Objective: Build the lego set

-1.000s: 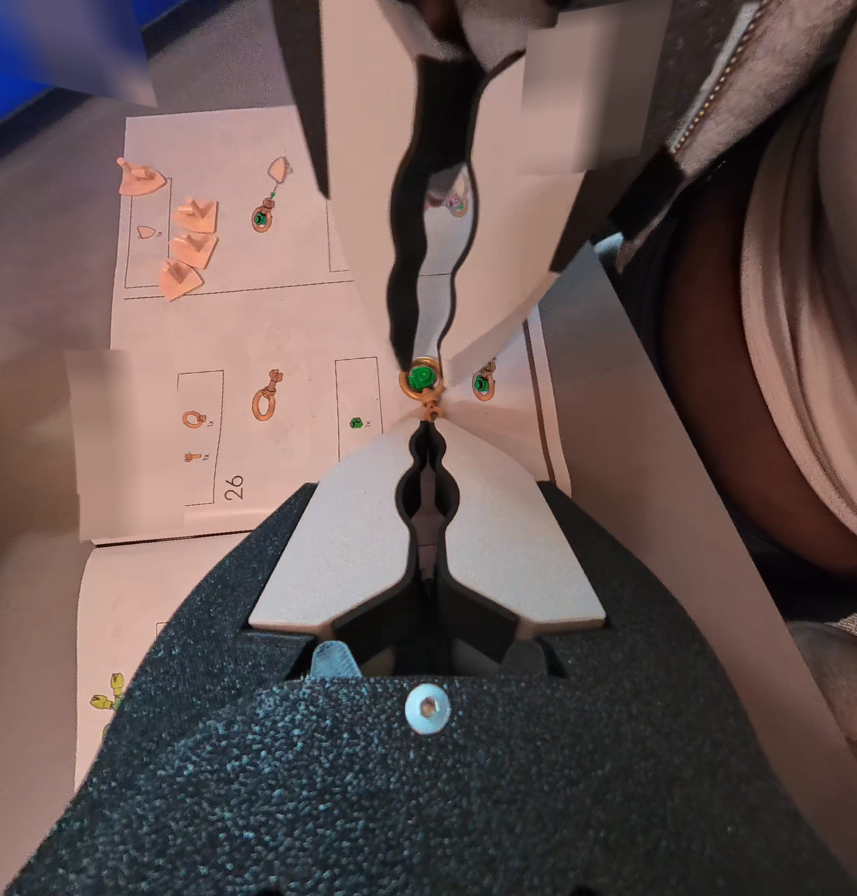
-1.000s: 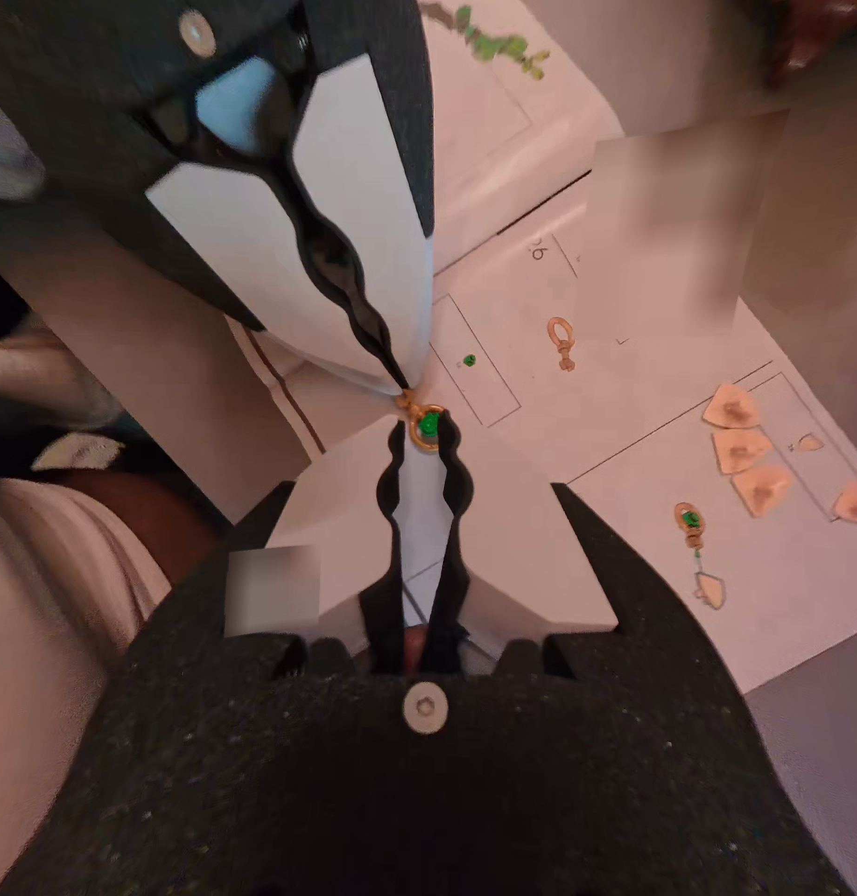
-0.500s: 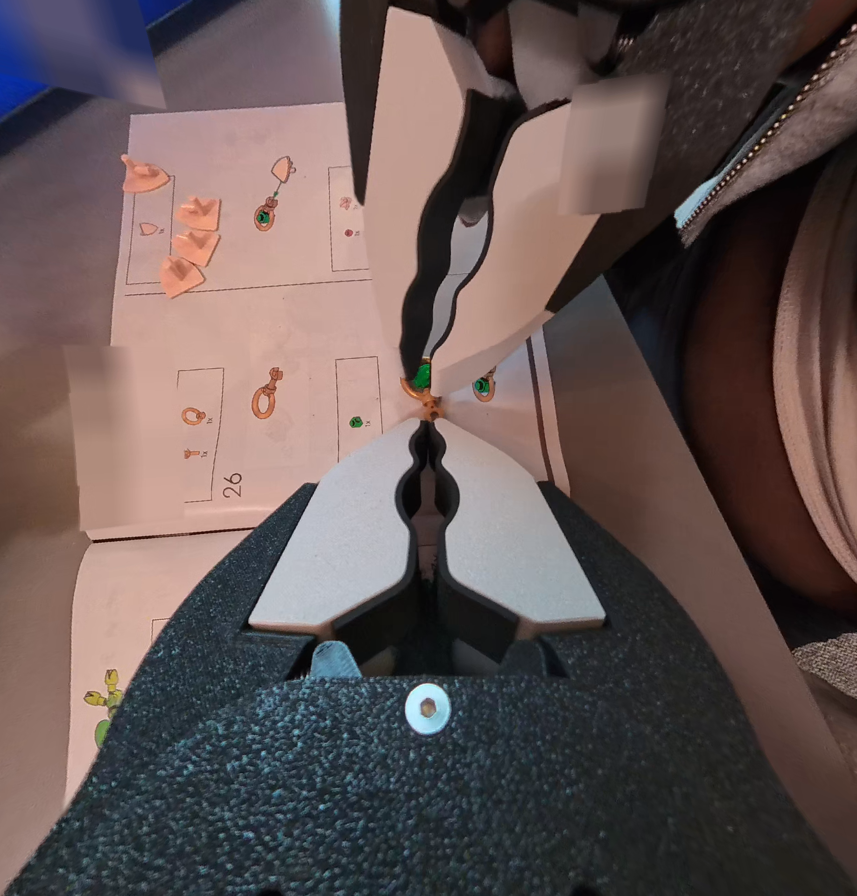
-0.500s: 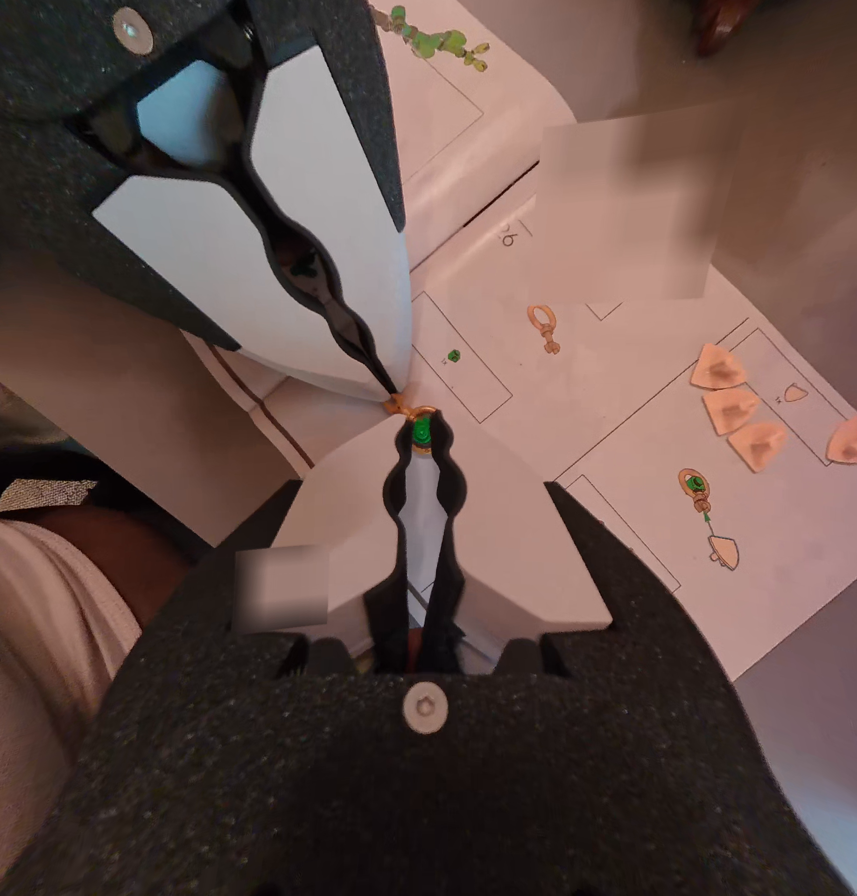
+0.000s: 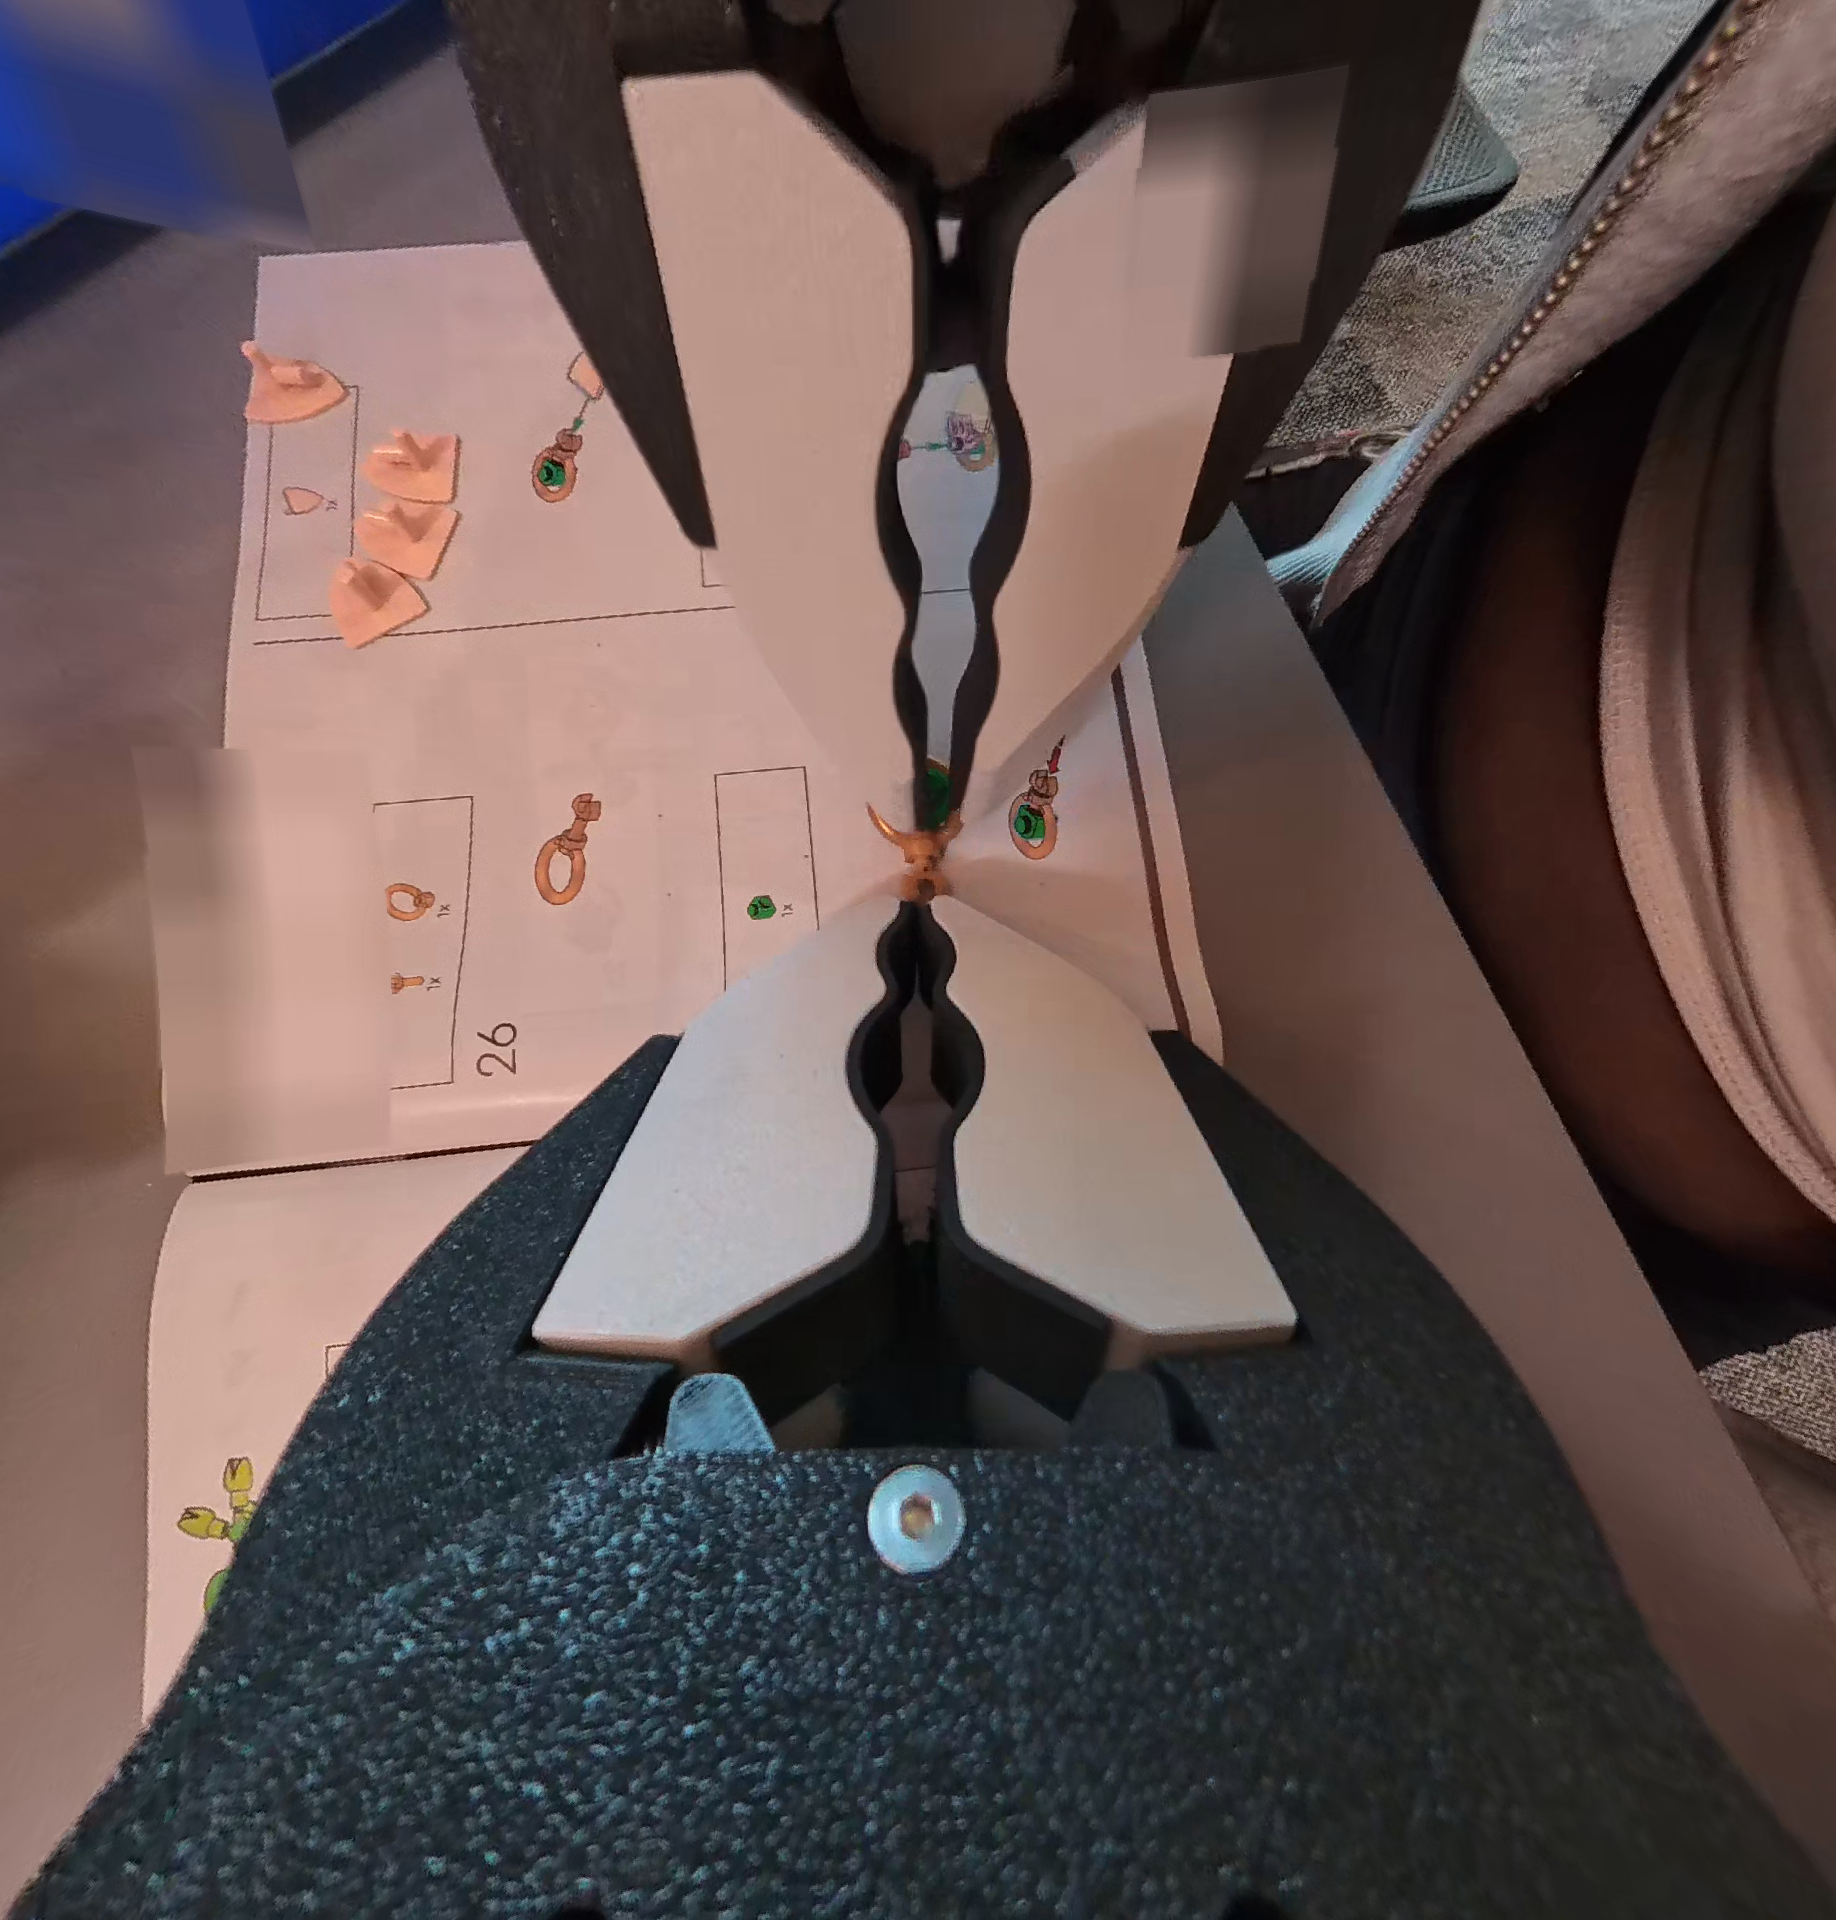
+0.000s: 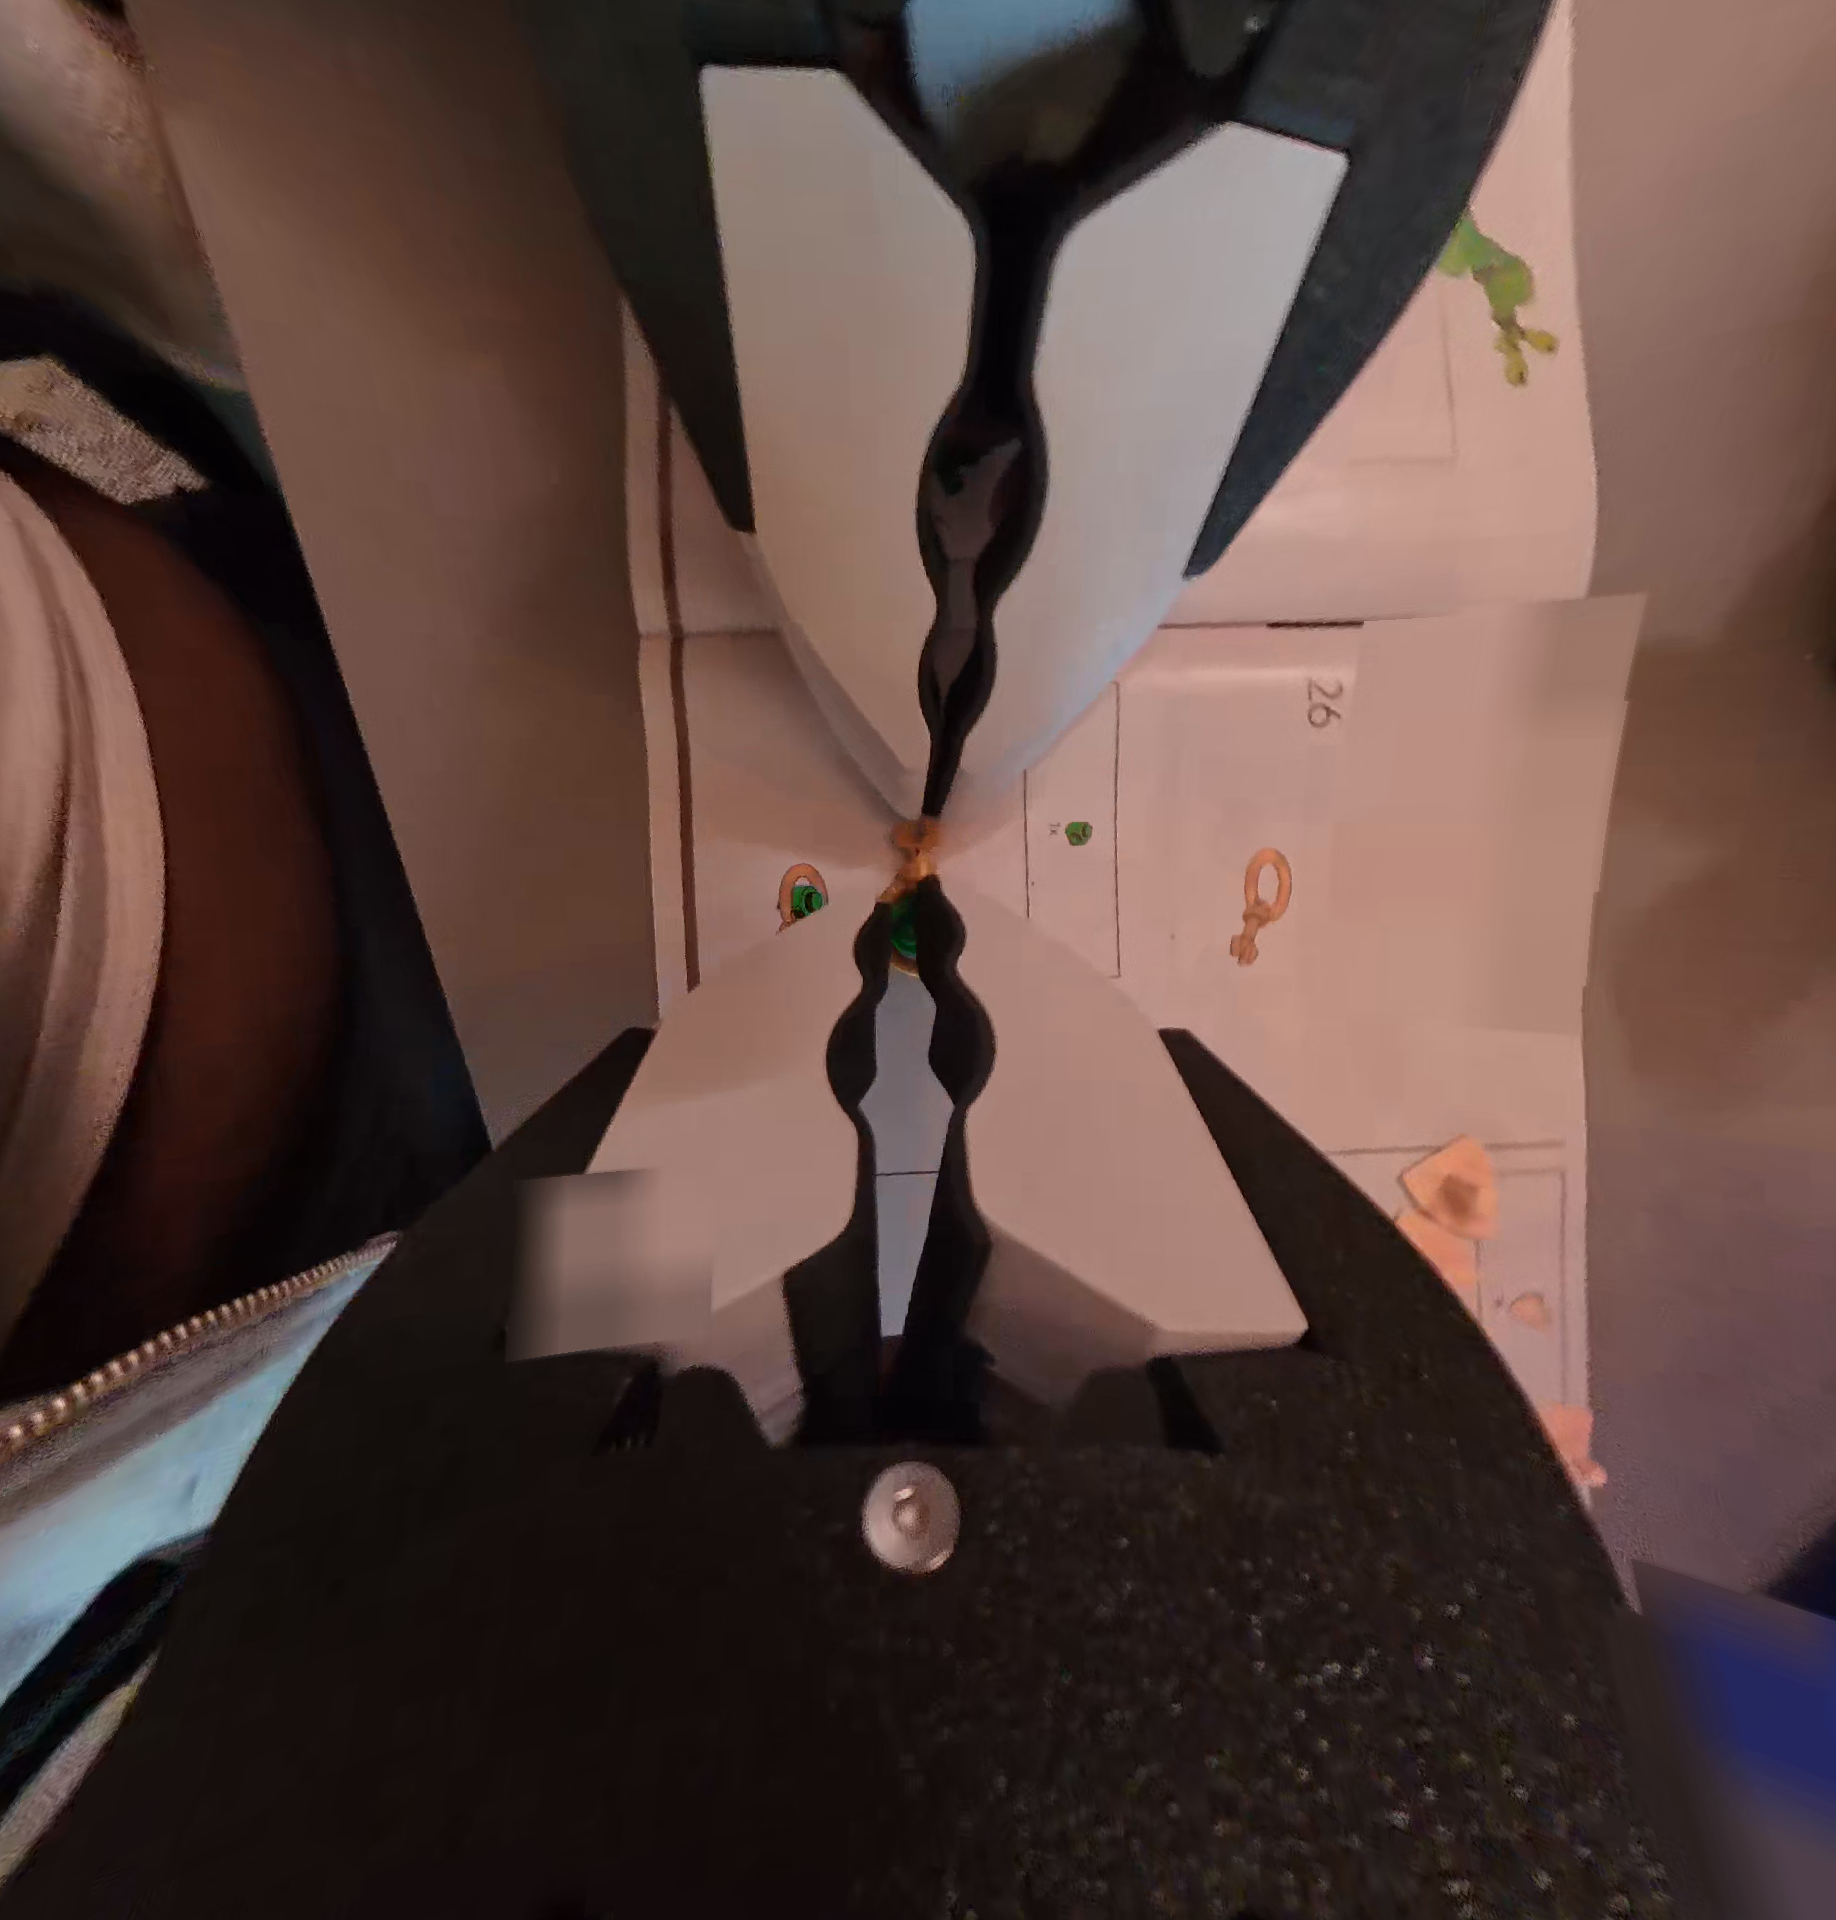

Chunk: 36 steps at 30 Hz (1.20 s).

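Observation:
My left gripper [image 5: 920, 906] is shut on the stem of a small gold ring piece [image 5: 924, 868], held above the instruction booklet [image 5: 602, 707]. My right gripper [image 5: 935, 784] comes in from straight opposite, tip to tip. It is shut on a green stud [image 5: 936, 798] that sits in the ring. In the right wrist view my right gripper [image 6: 906, 914] pinches the green stud [image 6: 903, 940]. The gold ring piece [image 6: 916, 844] runs up into the tips of the left gripper [image 6: 933, 808]. The ring shows edge-on.
Several peach petal pieces [image 5: 400, 499] lie on the booklet's far left corner and show in the right wrist view [image 6: 1454, 1195]. A person's torso [image 5: 1724, 779] sits close at the table edge [image 5: 1340, 935], beside both grippers.
The right gripper has swung round from an angle to face the left gripper head-on. The ring with the green stud has turned from face-on to edge-on. Both grips have held.

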Tool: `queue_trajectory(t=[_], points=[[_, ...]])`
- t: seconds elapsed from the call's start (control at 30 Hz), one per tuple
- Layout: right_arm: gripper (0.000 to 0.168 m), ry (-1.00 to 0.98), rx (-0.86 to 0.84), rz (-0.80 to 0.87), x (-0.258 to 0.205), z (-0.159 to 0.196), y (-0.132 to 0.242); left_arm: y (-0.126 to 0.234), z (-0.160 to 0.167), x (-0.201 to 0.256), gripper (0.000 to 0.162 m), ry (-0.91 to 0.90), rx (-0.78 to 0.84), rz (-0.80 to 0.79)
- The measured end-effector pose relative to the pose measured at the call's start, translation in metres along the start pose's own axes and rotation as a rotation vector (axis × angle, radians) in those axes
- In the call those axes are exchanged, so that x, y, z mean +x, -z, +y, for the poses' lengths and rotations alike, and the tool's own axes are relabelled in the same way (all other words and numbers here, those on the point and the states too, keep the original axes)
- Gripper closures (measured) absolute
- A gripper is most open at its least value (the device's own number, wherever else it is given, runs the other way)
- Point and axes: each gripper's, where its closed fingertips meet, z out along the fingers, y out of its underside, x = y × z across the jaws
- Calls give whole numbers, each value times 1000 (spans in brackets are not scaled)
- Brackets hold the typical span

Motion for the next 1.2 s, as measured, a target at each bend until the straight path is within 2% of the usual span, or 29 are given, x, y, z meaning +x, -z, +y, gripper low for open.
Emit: queue_trajectory(t=[0.33,0.47,1.03,1.2], points=[[153,-1,29,-49,4,-4,7,0,0,0,162,-8,5,-2],[160,-13,12,-7,10,3,11,0,0,-1,162,-15,5,-2],[162,55,-43,-54,7,4,2,-1,0,-1,162,-15,2,-8],[162,147,-93,-42,6,4,2,0,1,-1,162,-4,-4,-20]])
